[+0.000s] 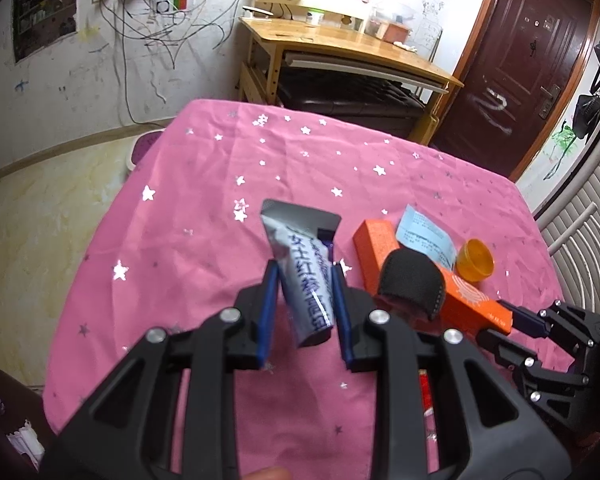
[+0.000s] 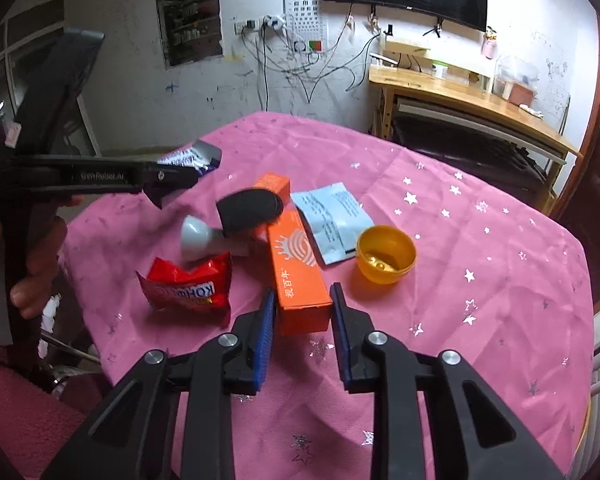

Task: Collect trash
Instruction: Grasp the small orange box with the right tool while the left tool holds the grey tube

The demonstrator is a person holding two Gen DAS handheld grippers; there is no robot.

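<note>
Over on the left side of the pink star-print tabletop (image 2: 500, 240), the left gripper (image 1: 305, 276) is pinching a silvery sachet (image 1: 300, 264) with blue Chinese lettering, and it's lifted clear of the cloth. From the right wrist view you can see that gripper (image 2: 172, 178) held out sideways above the near left edge, the crinkled end of the sachet (image 2: 196, 158) poking past its tip.

Below it, close to the near left edge, sits a red snack wrapper (image 2: 192, 284), crumpled. Touching its top is a grey cone-shaped thing (image 2: 198, 238) with a black mesh pad (image 2: 248, 208) leaning over it, no idea what that is tbh.

Next over, roughly mid-tabletop, is a long orange box (image 2: 300, 276), lying flat and pointing toward the near edge. The right gripper (image 2: 303, 294) is spread wide with its fingers either side of the box's near end, and I can't tell if the pads actually touch it.

Right of the box there's a pale blue printed packet (image 2: 336, 220), tucked partly under it, and then a yellow plastic cup (image 2: 386, 254) just off the packet's corner, with something small and gold inside.
</note>
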